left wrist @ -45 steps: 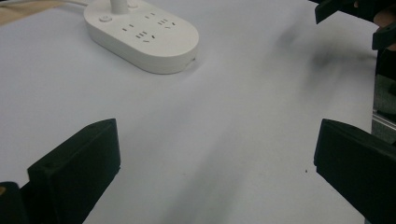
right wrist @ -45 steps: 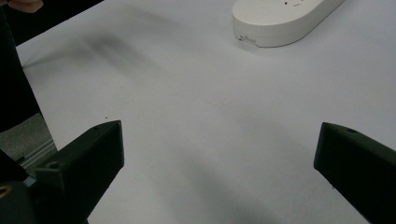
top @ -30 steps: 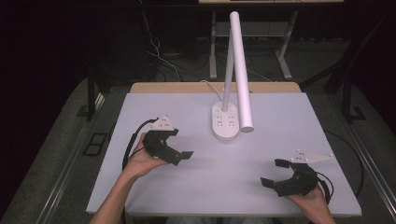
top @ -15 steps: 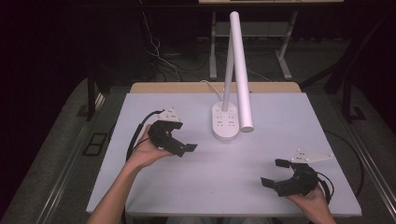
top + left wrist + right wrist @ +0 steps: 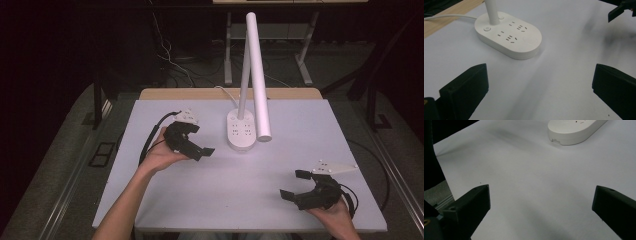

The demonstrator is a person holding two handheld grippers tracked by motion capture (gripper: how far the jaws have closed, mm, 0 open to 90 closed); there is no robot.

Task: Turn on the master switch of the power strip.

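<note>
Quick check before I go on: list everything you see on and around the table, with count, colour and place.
Desk lamp: one, white, its oval base with sockets at the table's far middle, its tube head slanting down to the right.
Lamp cord: one, white, running off the back edge.
Table: one, white top with a wooden strip at the far edge.
Floor cables: several, dark and white, behind the table.
Left gripper: one, black, open, beside the lamp base, holding nothing.
Right gripper: one, black, open, near the front right corner, holding nothing.
</note>
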